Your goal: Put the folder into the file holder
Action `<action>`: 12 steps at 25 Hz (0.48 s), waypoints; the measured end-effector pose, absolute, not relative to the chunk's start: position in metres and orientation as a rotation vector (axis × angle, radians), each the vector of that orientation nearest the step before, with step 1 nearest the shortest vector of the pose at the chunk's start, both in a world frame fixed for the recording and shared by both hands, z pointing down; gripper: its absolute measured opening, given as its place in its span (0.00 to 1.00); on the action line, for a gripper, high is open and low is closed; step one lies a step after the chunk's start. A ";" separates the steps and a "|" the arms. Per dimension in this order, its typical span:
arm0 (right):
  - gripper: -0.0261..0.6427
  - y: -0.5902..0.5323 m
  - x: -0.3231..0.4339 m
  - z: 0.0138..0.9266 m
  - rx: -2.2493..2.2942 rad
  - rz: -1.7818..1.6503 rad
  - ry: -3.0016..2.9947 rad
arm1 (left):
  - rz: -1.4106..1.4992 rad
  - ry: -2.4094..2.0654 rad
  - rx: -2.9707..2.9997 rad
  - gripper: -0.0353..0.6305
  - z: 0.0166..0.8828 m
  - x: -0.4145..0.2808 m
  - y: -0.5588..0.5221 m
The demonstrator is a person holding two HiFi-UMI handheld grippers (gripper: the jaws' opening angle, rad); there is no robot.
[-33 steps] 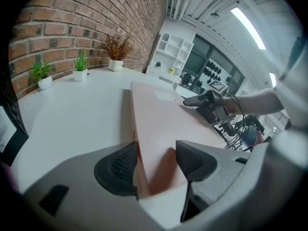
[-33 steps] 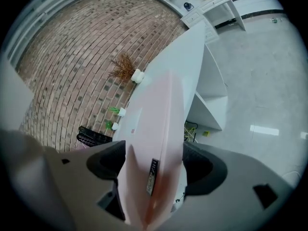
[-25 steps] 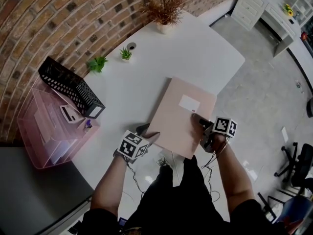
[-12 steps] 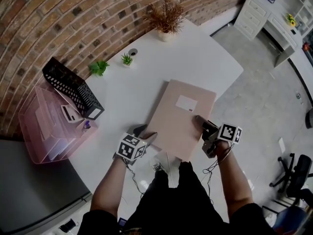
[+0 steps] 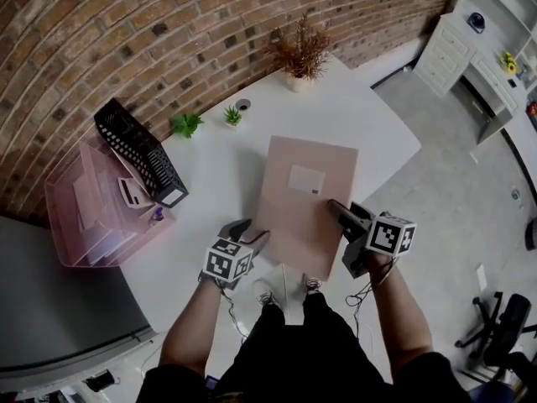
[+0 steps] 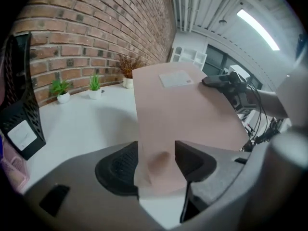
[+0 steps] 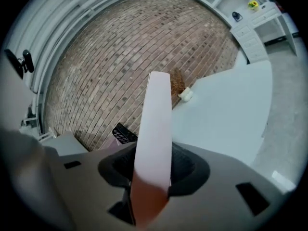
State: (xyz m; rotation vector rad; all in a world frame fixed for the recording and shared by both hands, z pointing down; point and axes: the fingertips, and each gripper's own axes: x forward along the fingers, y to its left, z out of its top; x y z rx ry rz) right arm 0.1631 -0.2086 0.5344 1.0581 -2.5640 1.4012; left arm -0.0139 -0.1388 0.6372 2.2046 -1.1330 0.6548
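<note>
a big brick wall (image 5: 168,32) runs behind everything, far past both grippers. a white desk (image 5: 361,116) sits under them. the pink folder (image 5: 298,217) is between the two grippers, tilted and up off the desk, and it is not in the file holder. a see-through pink tray (image 5: 84,217) sits well off to the left of the left gripper. the black mesh file holder (image 5: 138,154) leans on that tray, on the side nearer the left gripper and well apart from the folder. the right gripper (image 5: 336,206) has just been closing and now pinches the folder's right edge. the left gripper (image 5: 249,232) is spread wide, with the folder's near left corner between its jaws. a dry brown plant in a white pot (image 5: 300,53) stands far ahead of the grippers, by the wall. two tiny green plants (image 5: 186,124) sit ahead of the left gripper. a small white label (image 5: 306,179) is on the folder, just ahead of the right gripper.
</note>
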 end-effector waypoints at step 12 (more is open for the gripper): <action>0.27 -0.213 0.119 0.464 0.887 0.916 -2.779 | 0.368 -1.505 2.147 0.36 0.557 -0.049 -0.143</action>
